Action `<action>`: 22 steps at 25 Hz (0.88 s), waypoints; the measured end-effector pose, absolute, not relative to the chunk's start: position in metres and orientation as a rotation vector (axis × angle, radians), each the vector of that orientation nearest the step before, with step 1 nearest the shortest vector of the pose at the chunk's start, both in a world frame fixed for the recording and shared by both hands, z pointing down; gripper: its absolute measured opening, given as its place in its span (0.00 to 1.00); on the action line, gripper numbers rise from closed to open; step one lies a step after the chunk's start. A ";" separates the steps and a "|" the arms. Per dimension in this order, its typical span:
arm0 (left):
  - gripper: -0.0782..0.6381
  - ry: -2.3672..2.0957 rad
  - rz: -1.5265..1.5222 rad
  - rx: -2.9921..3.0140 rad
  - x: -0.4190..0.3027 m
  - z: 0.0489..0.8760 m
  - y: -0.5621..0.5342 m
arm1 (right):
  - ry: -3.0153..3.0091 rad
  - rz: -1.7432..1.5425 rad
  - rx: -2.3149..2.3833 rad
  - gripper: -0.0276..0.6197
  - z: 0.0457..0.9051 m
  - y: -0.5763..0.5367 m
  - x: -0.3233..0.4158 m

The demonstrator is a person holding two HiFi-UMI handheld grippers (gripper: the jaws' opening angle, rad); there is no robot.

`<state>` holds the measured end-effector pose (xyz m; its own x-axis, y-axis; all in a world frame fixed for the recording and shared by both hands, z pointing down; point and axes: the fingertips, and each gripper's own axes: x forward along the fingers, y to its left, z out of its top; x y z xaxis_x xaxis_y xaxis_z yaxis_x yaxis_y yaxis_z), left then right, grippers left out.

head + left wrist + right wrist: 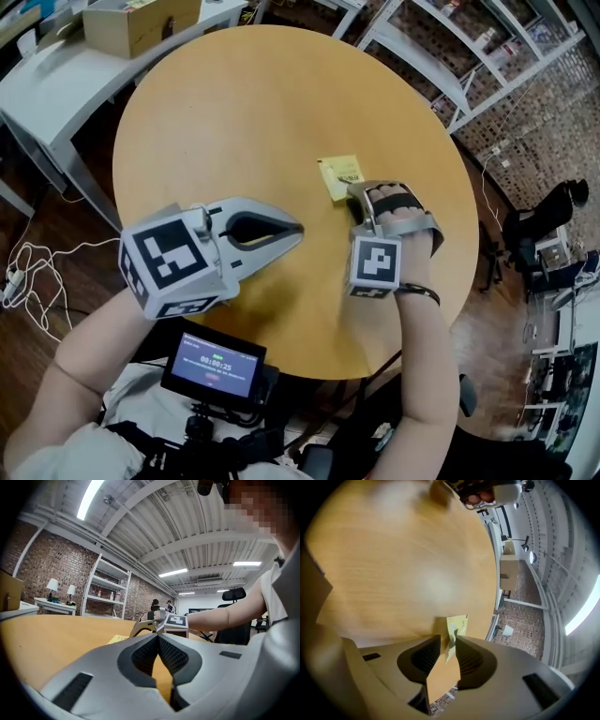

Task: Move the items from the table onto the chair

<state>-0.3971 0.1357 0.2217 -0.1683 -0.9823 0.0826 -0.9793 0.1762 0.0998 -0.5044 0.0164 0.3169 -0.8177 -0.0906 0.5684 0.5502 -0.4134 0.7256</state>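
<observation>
A: Paper between the jaws on the person's right, is it?

B: Yes. The right hand-held gripper (448, 640) tilts down at the tabletop (244, 112) with its jaws a narrow gap apart. The near edge of the yellow sticky note (457, 623) sits up in that gap, and I can't see either pad pressing on it.

A: And the rest of the note?

B: Flat on the wood, right of the middle of the round top, just ahead of the hand (394, 211) that carries that gripper.

A: The other one?

B: The left hand-held gripper (158, 635) is held about level over the near left part of the tabletop. Its tips are closed together with nothing between them. It points across toward the right one, apart from the note.

A: Anything else around?

B: A cardboard box (141, 23) on a white desk (56, 89) at the upper left of the frame, and white shelving (441, 66) against brick at the upper right. There are loose cables (28, 267) on the floor at the left and a small lit screen (214, 366) at the person's chest.
</observation>
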 end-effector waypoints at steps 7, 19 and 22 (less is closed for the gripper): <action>0.12 -2.309 -0.040 1.936 -0.399 0.224 0.139 | -1.406 -2.375 -0.612 0.04 0.313 0.032 -0.513; 0.12 -2.304 -0.071 1.951 -0.396 0.226 0.138 | -1.681 -2.385 -0.537 0.04 0.266 0.062 -0.476; 0.12 -2.293 -0.069 1.962 -0.393 0.227 0.136 | -1.868 -2.231 -0.576 0.04 0.258 0.070 -0.460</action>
<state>-0.3934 0.1355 0.2271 -0.1508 -0.9865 0.0637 -0.9809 0.1573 0.1142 -0.4601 0.0703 0.2580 -0.9098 0.1119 0.3997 0.3739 -0.1973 0.9062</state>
